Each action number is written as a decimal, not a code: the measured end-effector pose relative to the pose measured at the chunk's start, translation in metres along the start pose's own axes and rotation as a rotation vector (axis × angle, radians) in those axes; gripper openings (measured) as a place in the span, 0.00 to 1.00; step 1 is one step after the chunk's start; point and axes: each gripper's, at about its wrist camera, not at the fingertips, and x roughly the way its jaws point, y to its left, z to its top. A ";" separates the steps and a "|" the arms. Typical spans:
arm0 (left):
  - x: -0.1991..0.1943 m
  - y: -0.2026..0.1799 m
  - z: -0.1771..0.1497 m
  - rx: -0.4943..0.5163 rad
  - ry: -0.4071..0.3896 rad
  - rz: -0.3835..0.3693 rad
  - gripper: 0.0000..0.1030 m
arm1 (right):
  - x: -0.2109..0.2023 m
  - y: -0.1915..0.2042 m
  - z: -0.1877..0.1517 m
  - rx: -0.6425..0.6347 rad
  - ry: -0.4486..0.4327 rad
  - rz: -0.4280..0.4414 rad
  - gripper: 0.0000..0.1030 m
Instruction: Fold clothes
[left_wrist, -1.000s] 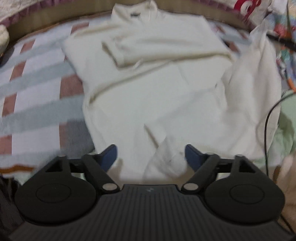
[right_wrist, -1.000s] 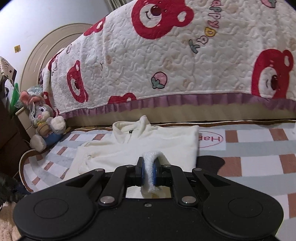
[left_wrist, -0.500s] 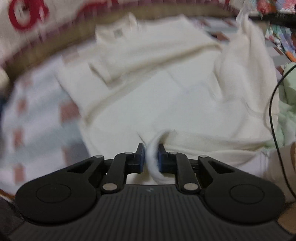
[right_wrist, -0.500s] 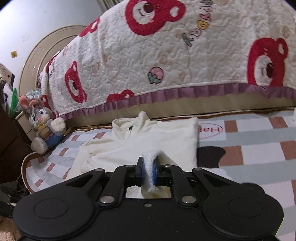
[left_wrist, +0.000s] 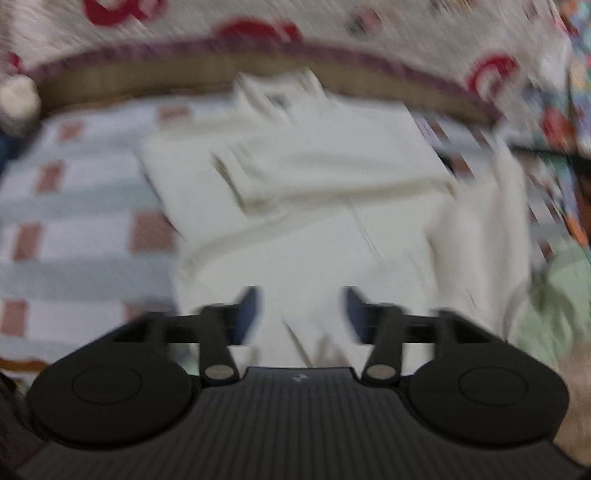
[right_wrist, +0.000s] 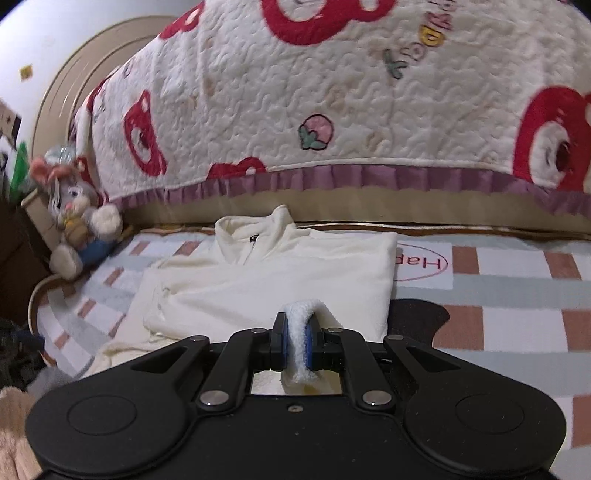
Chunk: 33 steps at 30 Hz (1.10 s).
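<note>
left gripper (left_wrist: 301, 312) hovering released over cream sweater (left_wrist: 295, 206) | right gripper (right_wrist: 297, 341) clenching a sweater fold | sweater lying on checked mat (right_wrist: 517, 295) beside bed (right_wrist: 332, 110)

Bear-print quilt (right_wrist: 332, 110) above checked mat (right_wrist: 517, 295); plush rabbit (right_wrist: 75, 225) left

The checked mat (right_wrist: 517, 280) reads "Hap" — upside down — while the quilt's (right_wrist: 332, 92) lettering stays unreadable.
</note>
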 end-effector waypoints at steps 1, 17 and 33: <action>0.004 -0.006 -0.006 0.010 0.031 -0.034 0.59 | 0.000 0.001 0.001 0.001 0.002 0.002 0.11; 0.008 -0.038 -0.041 0.135 -0.089 0.120 0.11 | -0.001 0.003 -0.008 0.071 -0.029 0.024 0.11; 0.016 0.089 0.114 -0.216 -0.662 0.569 0.09 | 0.045 -0.067 0.056 0.558 0.112 0.083 0.11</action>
